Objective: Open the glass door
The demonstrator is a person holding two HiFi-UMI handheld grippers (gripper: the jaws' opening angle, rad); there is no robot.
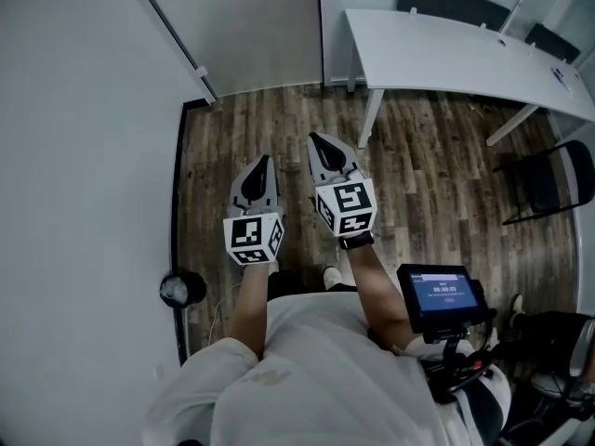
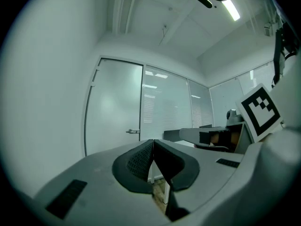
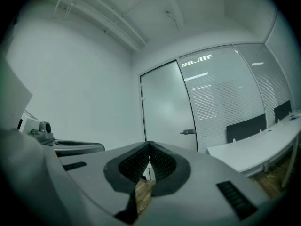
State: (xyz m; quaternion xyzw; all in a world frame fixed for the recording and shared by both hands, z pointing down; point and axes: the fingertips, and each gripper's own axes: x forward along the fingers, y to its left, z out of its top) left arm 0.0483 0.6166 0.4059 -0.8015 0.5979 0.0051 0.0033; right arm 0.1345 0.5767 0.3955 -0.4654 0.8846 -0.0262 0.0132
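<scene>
Frosted glass door (image 2: 115, 109) shut, upright; lever handle (image 2: 133, 131) at right edge.

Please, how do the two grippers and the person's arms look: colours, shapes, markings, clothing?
Both the left gripper and the right gripper have grey, pointed shells with black ribbed pads. Each carries a white cube with black square markers. The person wears a light short-sleeved shirt; a dark band circles the right wrist.

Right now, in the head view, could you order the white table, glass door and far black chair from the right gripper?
1. White table, near leg just ahead-right of right gripper.
2. Glass door, ahead-left.
3. Black chair, beyond the table.
</scene>
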